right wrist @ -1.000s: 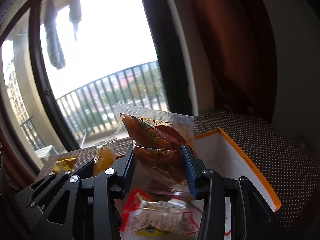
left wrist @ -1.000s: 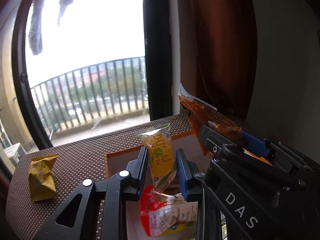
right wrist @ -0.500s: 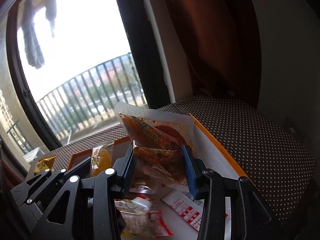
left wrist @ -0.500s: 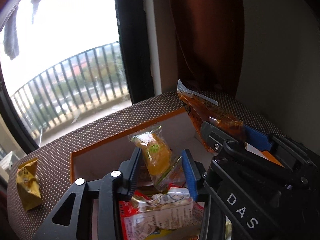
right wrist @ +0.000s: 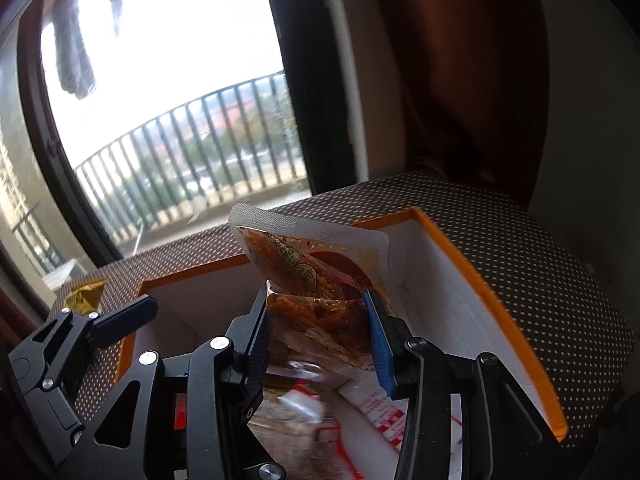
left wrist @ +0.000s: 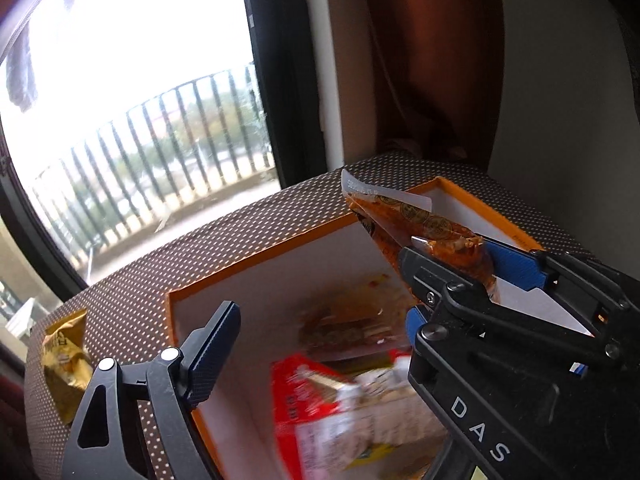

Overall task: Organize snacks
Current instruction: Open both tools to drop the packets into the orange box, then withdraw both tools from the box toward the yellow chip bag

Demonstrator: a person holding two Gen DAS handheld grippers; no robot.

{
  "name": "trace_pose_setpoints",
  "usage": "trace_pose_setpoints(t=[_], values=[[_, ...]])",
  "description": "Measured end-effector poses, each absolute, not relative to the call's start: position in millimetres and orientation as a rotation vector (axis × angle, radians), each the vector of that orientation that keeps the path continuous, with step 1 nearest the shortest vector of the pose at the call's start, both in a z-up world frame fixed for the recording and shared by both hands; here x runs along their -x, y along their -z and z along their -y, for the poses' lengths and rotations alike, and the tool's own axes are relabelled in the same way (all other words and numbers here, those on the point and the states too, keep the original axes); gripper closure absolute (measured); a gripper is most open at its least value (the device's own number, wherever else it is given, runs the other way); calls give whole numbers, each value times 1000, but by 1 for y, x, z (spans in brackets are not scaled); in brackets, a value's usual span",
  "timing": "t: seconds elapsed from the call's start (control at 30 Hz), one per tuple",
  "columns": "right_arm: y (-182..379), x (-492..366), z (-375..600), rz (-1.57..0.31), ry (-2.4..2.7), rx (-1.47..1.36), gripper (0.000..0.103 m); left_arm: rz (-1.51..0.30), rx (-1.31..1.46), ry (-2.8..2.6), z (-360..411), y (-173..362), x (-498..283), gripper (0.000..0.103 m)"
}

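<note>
An orange-rimmed box (left wrist: 256, 264) with white walls sits on the dotted brown tabletop. My left gripper (left wrist: 316, 340) hangs over it with its jaws opening and nothing pressed between them. A blurred orange-yellow packet (left wrist: 340, 328) lies below in the box, beside a red-and-white packet (left wrist: 320, 412). My right gripper (right wrist: 316, 320) is shut on a clear pouch of red-brown snack (right wrist: 312, 276), held upright above the box (right wrist: 480, 280). That pouch (left wrist: 420, 224) and the right gripper (left wrist: 460, 260) fill the right side of the left wrist view and hide the left gripper's right finger.
A yellow packet (left wrist: 64, 360) lies on the tabletop left of the box, also in the right wrist view as the yellow packet (right wrist: 84, 296). A window with a balcony railing stands behind the table. A brown curtain (left wrist: 432, 60) hangs at the back right.
The left gripper's jaws spread apart and the orange-yellow packet dropped out of them into the box. Both grippers came lower and closer over the box; the right still holds its pouch.
</note>
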State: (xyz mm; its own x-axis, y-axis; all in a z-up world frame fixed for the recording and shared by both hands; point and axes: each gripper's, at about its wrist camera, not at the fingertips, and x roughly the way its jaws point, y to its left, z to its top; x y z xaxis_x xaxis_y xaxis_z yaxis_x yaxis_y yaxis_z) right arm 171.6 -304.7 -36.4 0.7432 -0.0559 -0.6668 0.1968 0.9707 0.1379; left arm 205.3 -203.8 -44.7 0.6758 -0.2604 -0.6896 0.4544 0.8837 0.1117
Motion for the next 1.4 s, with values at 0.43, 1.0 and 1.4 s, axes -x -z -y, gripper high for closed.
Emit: trace_pose_setpoints(t=[0.43,1.0,1.4], values=[[44,-194,250,-831,31,-175,51,-809,-158,308,137,54,-221,16],[34,-173,219,-838,-7,-128,18,-781,-107,304,118,39,-171,15],[14,-131,196,-779,-15,-104,16,-704,-96,293,101,25,-126,15]])
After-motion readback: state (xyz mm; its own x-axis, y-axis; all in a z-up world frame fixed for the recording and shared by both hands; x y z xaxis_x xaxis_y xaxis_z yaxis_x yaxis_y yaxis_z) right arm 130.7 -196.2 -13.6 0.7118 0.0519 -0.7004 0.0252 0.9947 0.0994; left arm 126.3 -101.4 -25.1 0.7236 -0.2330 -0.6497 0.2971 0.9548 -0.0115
